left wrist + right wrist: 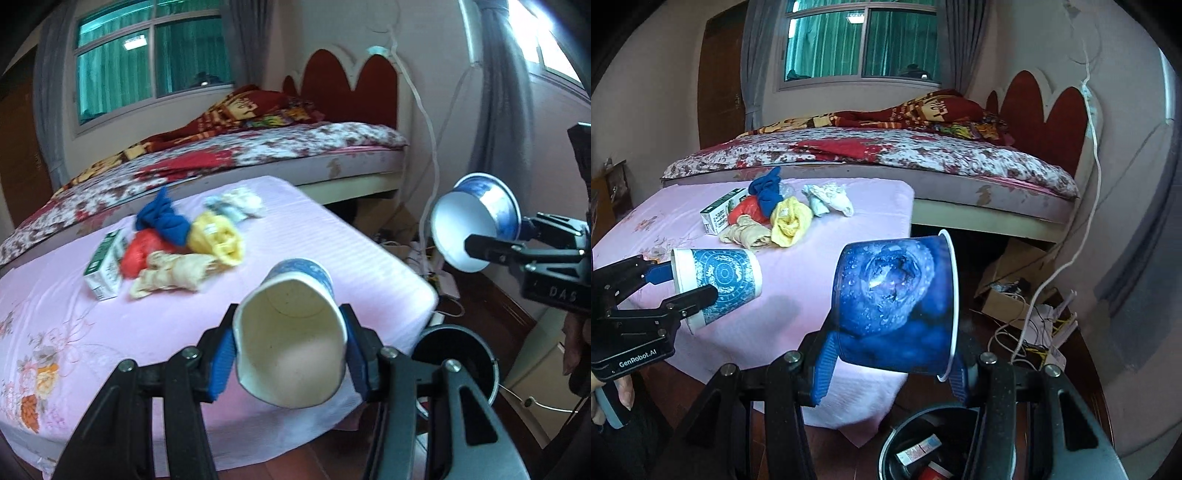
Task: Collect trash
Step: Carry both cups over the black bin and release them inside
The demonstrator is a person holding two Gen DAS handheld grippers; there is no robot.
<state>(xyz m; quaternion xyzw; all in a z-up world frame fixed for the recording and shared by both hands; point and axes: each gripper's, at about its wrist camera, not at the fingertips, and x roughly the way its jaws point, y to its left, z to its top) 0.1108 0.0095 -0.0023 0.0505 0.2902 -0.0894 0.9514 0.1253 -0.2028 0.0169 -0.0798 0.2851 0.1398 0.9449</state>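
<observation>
Black trash bin [925, 448] — lower part cut off by the frame edge, right side hidden behind the right gripper's arm; contents partly visible, a small box [918, 453] with print too small to read. Green-and-white carton [104, 264] — lettering blurred, illegible. Person's hand [611, 400] on the left gripper's handle — cut off at the left edge.

open bin [923, 443] below, table edge [908, 229] beside, cables [1027, 325] right
</observation>
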